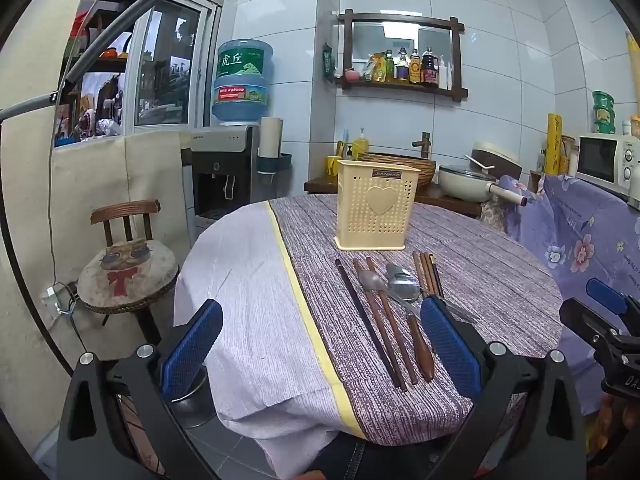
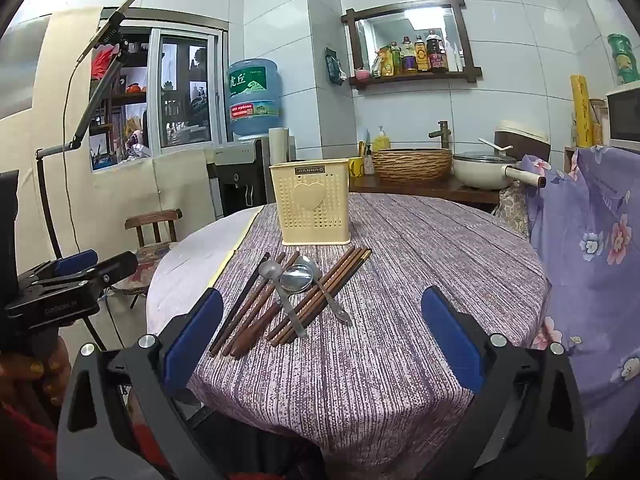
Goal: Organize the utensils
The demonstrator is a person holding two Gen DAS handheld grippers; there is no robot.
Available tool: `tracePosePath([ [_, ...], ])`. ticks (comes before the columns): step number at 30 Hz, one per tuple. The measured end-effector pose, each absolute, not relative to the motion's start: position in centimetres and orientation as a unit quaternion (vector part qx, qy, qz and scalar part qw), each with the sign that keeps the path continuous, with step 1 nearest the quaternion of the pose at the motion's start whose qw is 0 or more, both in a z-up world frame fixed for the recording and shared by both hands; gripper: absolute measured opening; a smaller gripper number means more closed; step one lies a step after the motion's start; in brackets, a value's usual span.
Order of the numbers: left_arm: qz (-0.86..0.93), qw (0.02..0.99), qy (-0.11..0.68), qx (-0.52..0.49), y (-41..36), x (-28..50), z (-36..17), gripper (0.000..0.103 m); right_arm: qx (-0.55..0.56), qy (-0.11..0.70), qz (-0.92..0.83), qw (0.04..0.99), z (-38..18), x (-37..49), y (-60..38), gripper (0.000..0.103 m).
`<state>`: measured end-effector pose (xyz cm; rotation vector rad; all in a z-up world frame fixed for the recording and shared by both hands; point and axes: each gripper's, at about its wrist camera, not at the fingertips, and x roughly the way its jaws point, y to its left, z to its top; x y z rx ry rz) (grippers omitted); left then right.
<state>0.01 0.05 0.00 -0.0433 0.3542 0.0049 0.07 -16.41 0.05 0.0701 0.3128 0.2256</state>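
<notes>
Utensils all loose on the table, nothing sorted yet.
Chopsticks (image 2: 320,296) and spoons (image 2: 296,278) lie before the holder (image 2: 310,208); left gripper (image 1: 320,354) and right gripper (image 2: 322,340) hover, jaws wide apart, empty.

Each gripper, left (image 1: 322,350) and right (image 2: 322,342), has a black angular frame, silver round-head screws at the finger pivots, and two blue textured fingers (image 1: 192,354). White lettering marks the black body.

The left gripper (image 1: 320,344) hovers wide open above the table edge (image 1: 500,280); chopsticks (image 1: 384,320) and spoons (image 1: 402,282) lie before an upright cream utensil holder (image 1: 376,208).
</notes>
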Motion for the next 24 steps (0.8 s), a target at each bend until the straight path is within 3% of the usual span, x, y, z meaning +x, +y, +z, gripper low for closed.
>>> tracePosePath([
  [24, 0.001, 0.985, 0.174, -0.016, -0.35, -0.13, 0.41, 0.098, 0.039, 0.153, 0.112, 0.981, 0.02, 0.1, -16.67, 0.098],
])
